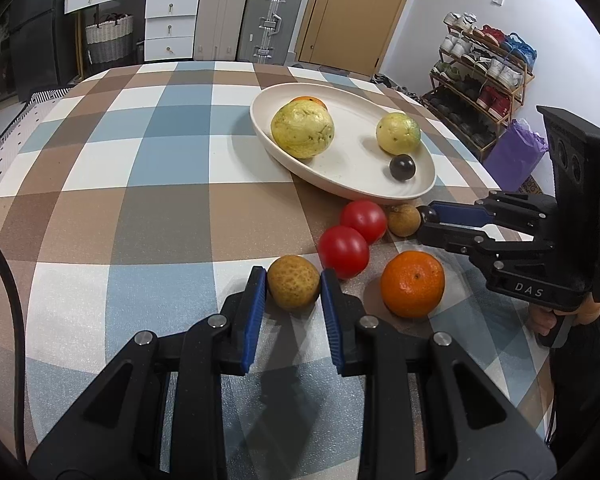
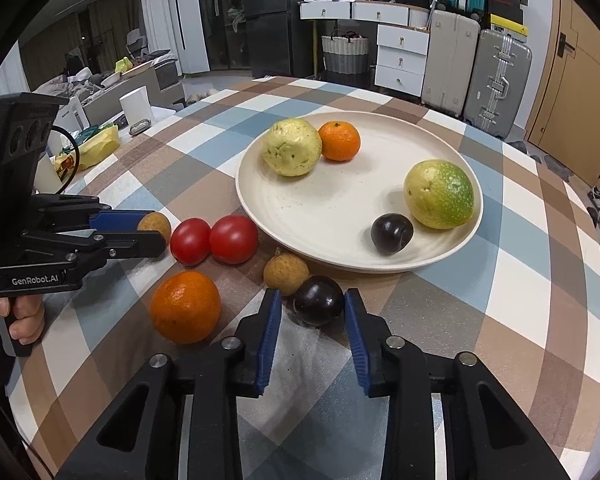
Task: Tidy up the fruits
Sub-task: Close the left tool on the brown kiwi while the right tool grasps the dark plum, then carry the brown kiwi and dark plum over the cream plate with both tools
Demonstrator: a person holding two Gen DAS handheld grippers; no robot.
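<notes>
Both hand-held grippers are clamped on fruit, left (image 1: 293,286) on a longan (image 1: 293,287), right (image 2: 313,305) on a plum (image 2: 318,300), with the plate (image 2: 260,200) just beyond.

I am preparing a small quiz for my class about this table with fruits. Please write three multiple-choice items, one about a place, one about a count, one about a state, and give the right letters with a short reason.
1. Where does the orange nearest the grippers lie?
A. on the plate
B. on the tablecloth
C. in a basket

2. How many red tomatoes are on the table?
A. one
B. two
C. four

3. What is between the pads of the right gripper?
A. a dark plum
B. a tomato
C. nothing

Answers:
1 B: it rests on the checked tablecloth, outside the plate.
2 B: two tomatoes lie side by side before the plate.
3 A: the dark plum sits between its blue pads, which have closed on it.
</notes>
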